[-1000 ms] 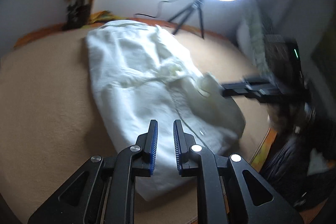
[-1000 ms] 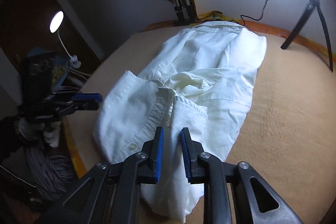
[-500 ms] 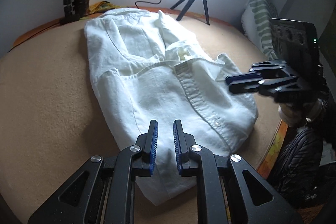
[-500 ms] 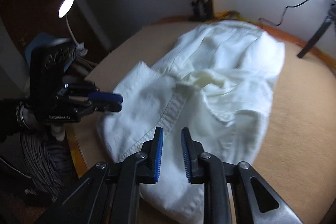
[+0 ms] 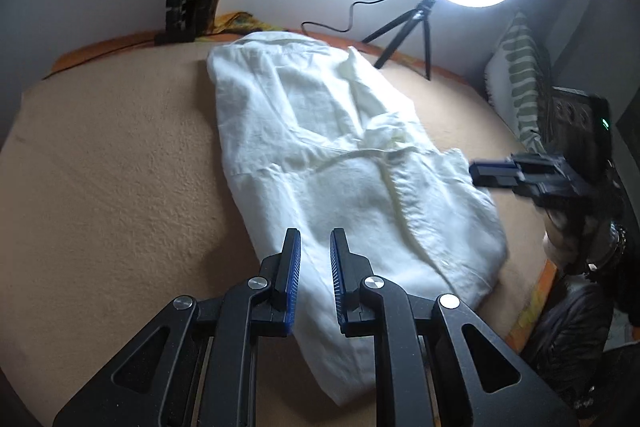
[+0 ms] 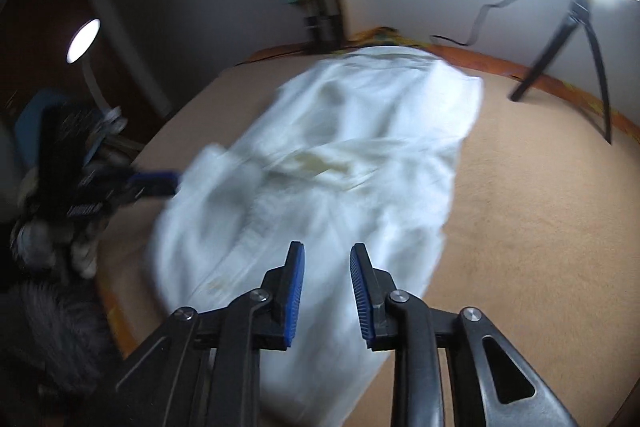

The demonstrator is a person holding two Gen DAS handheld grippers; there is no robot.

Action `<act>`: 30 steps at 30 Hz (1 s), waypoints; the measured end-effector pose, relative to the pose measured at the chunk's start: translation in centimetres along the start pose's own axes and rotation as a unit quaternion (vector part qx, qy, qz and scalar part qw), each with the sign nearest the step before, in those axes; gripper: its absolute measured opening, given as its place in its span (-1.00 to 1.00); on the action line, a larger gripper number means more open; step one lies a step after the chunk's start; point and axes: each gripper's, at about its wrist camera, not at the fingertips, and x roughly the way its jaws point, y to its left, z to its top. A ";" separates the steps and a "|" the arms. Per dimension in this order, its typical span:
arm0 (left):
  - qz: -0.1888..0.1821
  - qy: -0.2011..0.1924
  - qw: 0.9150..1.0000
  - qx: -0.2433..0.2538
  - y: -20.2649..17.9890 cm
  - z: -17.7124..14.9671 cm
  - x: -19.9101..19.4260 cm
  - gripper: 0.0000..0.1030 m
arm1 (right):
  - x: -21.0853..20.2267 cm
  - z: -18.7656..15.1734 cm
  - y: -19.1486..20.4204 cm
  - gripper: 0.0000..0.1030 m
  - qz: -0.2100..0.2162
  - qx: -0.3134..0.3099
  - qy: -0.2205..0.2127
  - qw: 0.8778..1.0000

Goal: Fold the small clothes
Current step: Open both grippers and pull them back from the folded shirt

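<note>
Right view is smeared with blur. Left gripper (image 5: 314,247) fingers slightly apart, empty, above the white shirt (image 5: 340,163) spread on the tan blanket (image 5: 100,187). Right gripper (image 6: 326,263) parted, empty, over the shirt's near end.

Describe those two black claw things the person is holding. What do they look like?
Each gripper, left and right, is a matte black frame of angular links with triangular cut-outs and round silver pivot bolts. Its two straight fingers carry ribbed blue pads. Seen from the side, a boxy black body sits behind, with a small green light.
</note>
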 end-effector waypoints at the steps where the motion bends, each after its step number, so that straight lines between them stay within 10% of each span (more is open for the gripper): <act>1: -0.007 0.006 1.000 0.003 -0.5 -0.4 -0.3 -0.74 | -0.4 -0.9 1.0 -0.51 0.011 -0.010 0.011 1.000; 14: -0.011 0.073 0.996 0.044 -1.7 -4.6 1.1 -0.74 | 2.0 -5.3 1.2 -0.57 0.035 0.004 0.096 0.995; 30: -0.023 -0.001 0.998 -0.062 6.5 8.3 1.9 -0.08 | -1.1 6.0 -9.7 -0.13 0.020 0.068 -0.022 0.997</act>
